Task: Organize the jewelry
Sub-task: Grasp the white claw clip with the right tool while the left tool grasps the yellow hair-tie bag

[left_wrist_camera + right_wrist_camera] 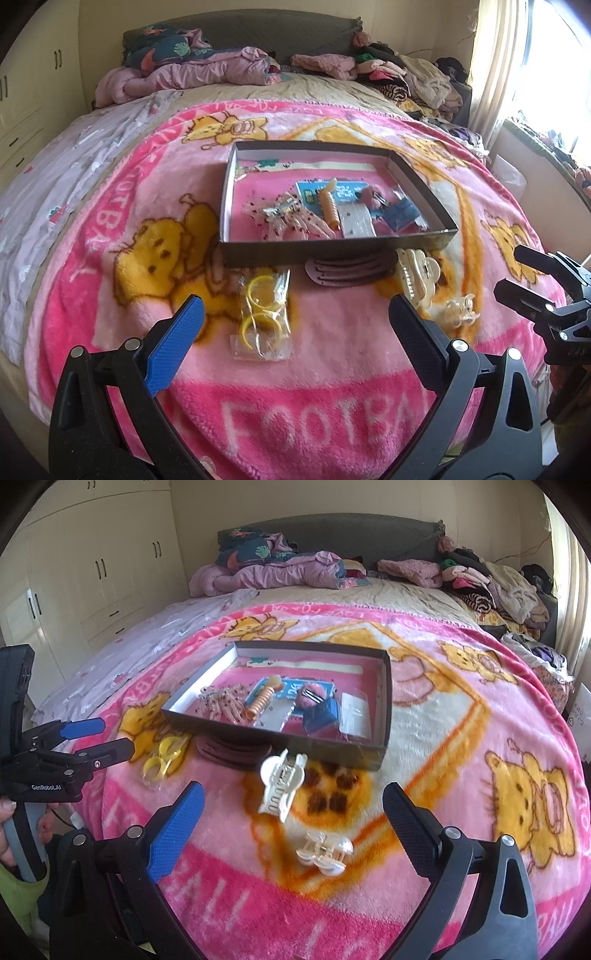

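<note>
The left gripper [295, 314] hovers low over a pink cartoon blanket [332, 354] on the bed, its fingers spread wide and holding nothing. Between those fingers, a little ahead of the tips, lies a clear bag of yellow rings [261, 314], flat on the blanket. Just past the right fingertip sits a large cream hair claw [417, 277], and beside that finger a smaller pearly claw [460, 312]. Straight ahead of both fingers stands a shallow dark box [332, 251], holding a spiral orange hair tie [330, 206], speckled pink clips [295, 225], a pink fluffy piece [371, 195] and blue cards [400, 216]. A stack of brown oval clips [347, 271] lies against the box's near wall.

The right gripper [293, 799] is likewise released, fingers wide apart and empty. The large cream hair claw [280, 786] lies between and just ahead of its fingertips; the smaller pearly claw [325, 851] lies between the fingers, nearer the camera. The box [332, 744] is beyond the tips, and the yellow rings [162, 757] lie off past the left finger, close under the other gripper's fingers.
</note>
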The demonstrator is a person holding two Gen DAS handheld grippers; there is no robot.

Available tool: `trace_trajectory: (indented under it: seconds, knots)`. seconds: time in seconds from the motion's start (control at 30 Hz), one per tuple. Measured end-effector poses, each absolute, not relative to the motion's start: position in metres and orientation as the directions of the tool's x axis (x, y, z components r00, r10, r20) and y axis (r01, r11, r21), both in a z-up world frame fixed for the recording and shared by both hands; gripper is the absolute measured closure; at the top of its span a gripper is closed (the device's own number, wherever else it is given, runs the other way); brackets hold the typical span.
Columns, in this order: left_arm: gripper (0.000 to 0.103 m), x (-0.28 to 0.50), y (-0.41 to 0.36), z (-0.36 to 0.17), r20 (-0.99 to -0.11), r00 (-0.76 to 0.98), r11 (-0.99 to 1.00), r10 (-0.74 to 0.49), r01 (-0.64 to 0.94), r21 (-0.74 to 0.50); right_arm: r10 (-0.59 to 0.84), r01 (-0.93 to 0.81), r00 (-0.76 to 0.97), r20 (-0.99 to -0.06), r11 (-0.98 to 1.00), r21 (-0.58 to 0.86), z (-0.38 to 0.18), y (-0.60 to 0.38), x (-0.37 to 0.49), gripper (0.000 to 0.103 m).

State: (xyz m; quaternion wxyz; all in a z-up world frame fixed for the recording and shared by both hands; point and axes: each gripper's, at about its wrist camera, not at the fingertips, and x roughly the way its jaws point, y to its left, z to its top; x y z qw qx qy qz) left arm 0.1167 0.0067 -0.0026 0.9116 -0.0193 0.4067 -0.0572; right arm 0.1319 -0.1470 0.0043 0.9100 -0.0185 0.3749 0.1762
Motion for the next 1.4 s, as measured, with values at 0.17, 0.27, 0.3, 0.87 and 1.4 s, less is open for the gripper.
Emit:
trace_trajectory:
  seconds: [0.17,0.27,0.3,0.87,1.4]
  knots:
    - [0.012,0.116,0.001,-0.015,-0.757,0.644,0.994,-0.111,0.089,-0.070,0.301,-0.322,0.646,-0.701,0.941,0.107,-0.007,-0.155,0.133,0.009]
    - [0.012,0.117,0.000,-0.022,-0.765,0.637,0.995,-0.095,0.082,-0.055,0.302,-0.318,0.640,-0.706,0.941,0.114,-0.014,-0.158,0.135,0.009]
    - [0.012,0.118,0.001,-0.025,-0.768,0.635,0.996,-0.090,0.078,-0.051,0.302,-0.318,0.638,-0.708,0.941,0.115,-0.015,-0.158,0.135,0.009]
    - [0.012,0.133,0.018,-0.055,-0.808,0.587,0.999,-0.048,0.019,-0.045,0.328,-0.373,0.575,-0.749,0.920,0.117,-0.047,-0.128,0.170,0.009]
    - [0.023,0.144,0.024,-0.059,-0.808,0.581,0.994,-0.095,0.009,-0.111,0.352,-0.406,0.492,-0.796,0.902,0.147,-0.076,-0.107,0.202,0.064]
